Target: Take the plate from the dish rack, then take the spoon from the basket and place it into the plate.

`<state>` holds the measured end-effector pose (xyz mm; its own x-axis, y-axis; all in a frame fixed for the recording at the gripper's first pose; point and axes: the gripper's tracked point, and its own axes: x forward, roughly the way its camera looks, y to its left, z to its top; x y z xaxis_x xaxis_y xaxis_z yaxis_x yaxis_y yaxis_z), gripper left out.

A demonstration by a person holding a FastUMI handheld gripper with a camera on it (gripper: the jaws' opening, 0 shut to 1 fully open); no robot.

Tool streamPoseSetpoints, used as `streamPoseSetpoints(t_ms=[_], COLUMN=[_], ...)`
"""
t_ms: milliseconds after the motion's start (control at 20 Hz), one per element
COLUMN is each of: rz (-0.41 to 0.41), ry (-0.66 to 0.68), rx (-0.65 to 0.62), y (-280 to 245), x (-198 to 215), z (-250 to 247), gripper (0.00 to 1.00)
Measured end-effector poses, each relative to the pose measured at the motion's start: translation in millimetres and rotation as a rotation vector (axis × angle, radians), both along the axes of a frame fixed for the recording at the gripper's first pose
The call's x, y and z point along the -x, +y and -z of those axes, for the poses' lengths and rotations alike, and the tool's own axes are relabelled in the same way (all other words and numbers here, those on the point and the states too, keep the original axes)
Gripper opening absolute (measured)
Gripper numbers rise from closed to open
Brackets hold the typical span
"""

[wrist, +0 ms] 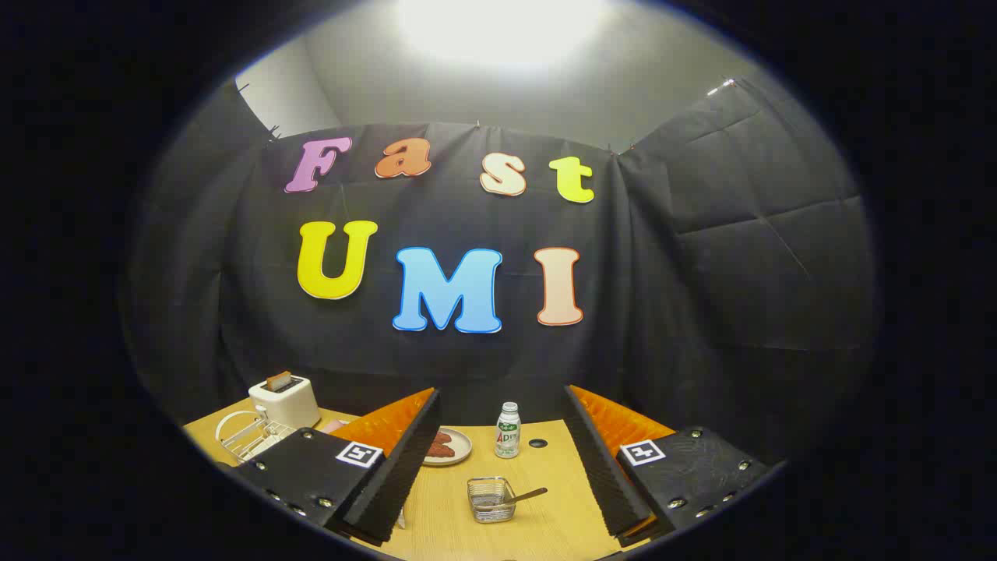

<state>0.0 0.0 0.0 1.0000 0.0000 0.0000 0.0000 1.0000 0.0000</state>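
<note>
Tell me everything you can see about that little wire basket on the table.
The wire basket is a small, shiny metal mesh container, rectangular and open-topped, standing upright on the wooden table. A spoon lies in it, the handle sticking out over the rim toward the right. It sits between the open gripper fingers, touching neither, with a white bottle and a plate beyond it.

Shiny wire-mesh metal basket (491,499) on matt wood-grain table (545,530); glossy white plastic toaster (284,400)
</note>
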Motion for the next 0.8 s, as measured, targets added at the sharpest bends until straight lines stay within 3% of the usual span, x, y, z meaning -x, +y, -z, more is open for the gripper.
streamPoseSetpoints(t_ms=[800], rz=[-0.165], ry=[0.081], rx=[-0.019], y=[98], x=[-41], z=[20], gripper=[0.95])
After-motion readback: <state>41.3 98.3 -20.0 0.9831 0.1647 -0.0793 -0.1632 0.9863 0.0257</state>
